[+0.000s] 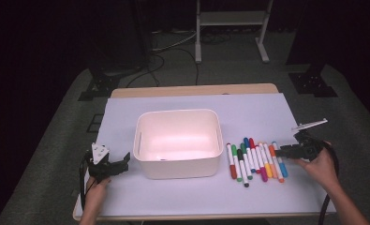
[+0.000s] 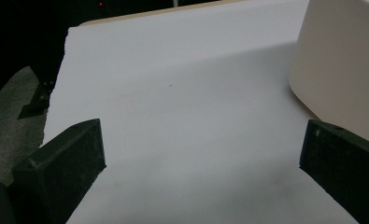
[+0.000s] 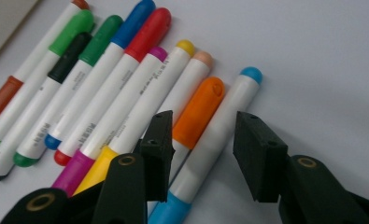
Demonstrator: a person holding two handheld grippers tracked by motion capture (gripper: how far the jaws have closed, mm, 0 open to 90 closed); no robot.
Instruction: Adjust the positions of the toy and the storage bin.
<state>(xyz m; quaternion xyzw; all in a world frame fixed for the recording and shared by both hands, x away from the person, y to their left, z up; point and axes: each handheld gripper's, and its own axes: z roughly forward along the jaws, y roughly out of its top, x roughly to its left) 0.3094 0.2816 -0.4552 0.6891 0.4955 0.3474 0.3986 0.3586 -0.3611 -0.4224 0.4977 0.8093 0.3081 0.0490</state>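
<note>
Hovering over the end of the marker row, the right gripper (image 1: pixel 282 151) is sitting with its jaws parted, one black jaw on each side of the light-blue marker (image 3: pixel 213 145) and neither one touching it as far as the right gripper view is showing. That light-blue marker is lying flat on the white table cover (image 1: pixel 267 117), outermost in the row on the person's right, and it is resting just beside the orange marker (image 3: pixel 198 112). The right gripper's near jaw is hanging over the orange marker and its peach-capped neighbour (image 3: pixel 191 74).

The rest of the markers (image 1: pixel 253 159) are lying side by side, touching or nearly so, just to the right of the white bin (image 1: pixel 178 143): yellow, magenta, red, blue, greens, black and brown caps are all showing in the right gripper view. In the high view the bin is standing upright near the middle of the table with its open top facing up; something small and dark is lying on its floor, too tiny to tell what.

Over on the other side, the left gripper (image 1: pixel 122 161) is resting low near the table's front left, jaws spread wide and holding nothing. The left gripper view is showing bare white cover between those jaws, with the bin's rounded wall (image 2: pixel 341 70) standing close by the right-hand jaw, apart from it. The person's hands are wrapping both gripper handles.
</note>
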